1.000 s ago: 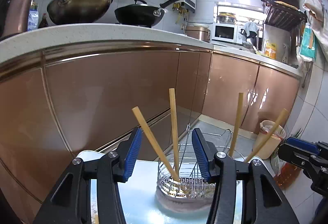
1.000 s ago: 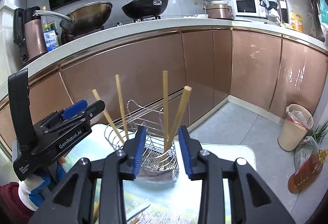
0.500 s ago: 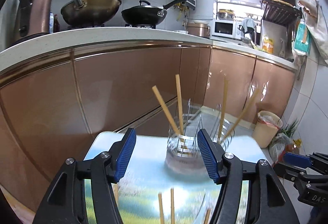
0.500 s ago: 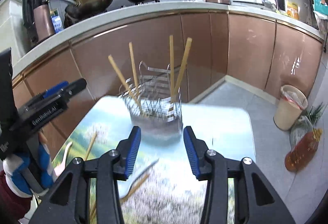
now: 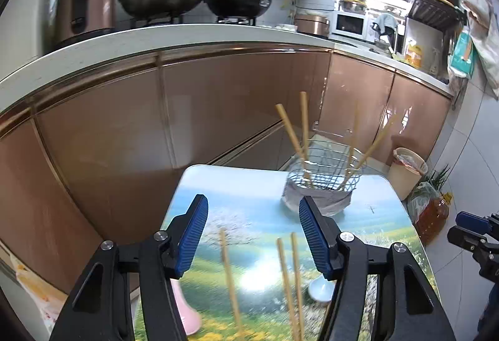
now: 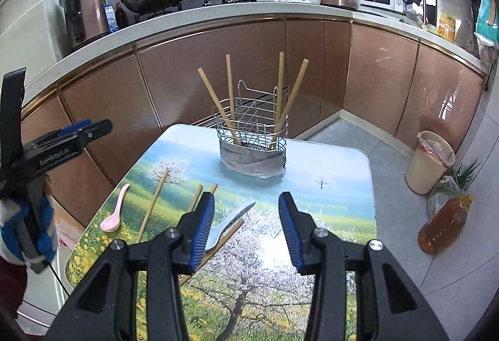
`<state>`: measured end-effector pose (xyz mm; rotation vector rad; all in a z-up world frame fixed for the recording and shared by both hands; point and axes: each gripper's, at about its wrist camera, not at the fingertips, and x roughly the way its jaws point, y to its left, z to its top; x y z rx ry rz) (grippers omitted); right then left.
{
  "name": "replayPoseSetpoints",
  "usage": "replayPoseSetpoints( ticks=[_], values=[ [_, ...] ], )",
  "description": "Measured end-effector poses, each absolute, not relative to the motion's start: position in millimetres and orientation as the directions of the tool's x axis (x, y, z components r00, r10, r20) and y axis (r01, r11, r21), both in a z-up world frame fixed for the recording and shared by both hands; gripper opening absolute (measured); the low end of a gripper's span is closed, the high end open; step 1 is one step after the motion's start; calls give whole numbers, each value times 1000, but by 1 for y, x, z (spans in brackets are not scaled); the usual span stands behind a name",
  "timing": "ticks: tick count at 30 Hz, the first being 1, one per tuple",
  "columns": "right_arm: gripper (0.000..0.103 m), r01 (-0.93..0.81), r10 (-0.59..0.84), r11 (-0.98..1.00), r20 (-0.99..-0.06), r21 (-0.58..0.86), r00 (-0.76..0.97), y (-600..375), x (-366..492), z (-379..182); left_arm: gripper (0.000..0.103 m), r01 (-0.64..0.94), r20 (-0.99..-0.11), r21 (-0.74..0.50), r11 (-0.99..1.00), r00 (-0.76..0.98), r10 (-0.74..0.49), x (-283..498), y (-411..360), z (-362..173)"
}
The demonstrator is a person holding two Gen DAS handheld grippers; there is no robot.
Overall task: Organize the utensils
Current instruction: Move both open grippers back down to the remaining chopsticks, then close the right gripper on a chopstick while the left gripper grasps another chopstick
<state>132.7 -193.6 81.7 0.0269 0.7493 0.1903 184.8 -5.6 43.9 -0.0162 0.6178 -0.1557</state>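
Note:
A wire utensil holder stands at the far end of the landscape-print table, with several wooden chopsticks upright in it. Loose on the near half lie a pink spoon, a white spoon and several chopsticks. My right gripper hangs open and empty above the white spoon. My left gripper is open over the loose chopsticks, holding nothing. In the right wrist view the left gripper sits off the table's left side.
Copper-coloured cabinets run behind and left of the table, under a counter with two woks. On the floor to the right stand a lined bin and an oil bottle. A gloved hand holds the left gripper.
Both grippers have drawn back from the holder toward the table's near end. The loose chopsticks and spoons have come into view. The left jaws stand slightly wider.

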Motion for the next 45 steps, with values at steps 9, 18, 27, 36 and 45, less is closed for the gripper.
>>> replayPoseSetpoints(
  ticks=[9, 18, 27, 36, 45],
  values=[
    [24, -196, 194, 977, -718, 81, 669, -172, 145, 76, 53, 141, -655, -45, 989, 744, -136, 184, 20, 33],
    [21, -151, 231, 972, -842, 180, 487, -177, 192, -5, 49, 179, -809, -101, 979, 558, -186, 230, -2, -38],
    [21, -93, 280, 960, -906, 264, 318, -181, 237, -80, 47, 216, -891, -117, 969, 408, -198, 272, -35, -96],
    [21, -78, 299, 954, -913, 289, 278, -181, 254, -100, 47, 218, -910, -122, 968, 364, -197, 291, -42, -120],
    [21, -89, 293, 956, -919, 279, 264, -168, 266, -107, 46, 214, -920, -128, 968, 339, -196, 300, -44, -128]
  ],
)
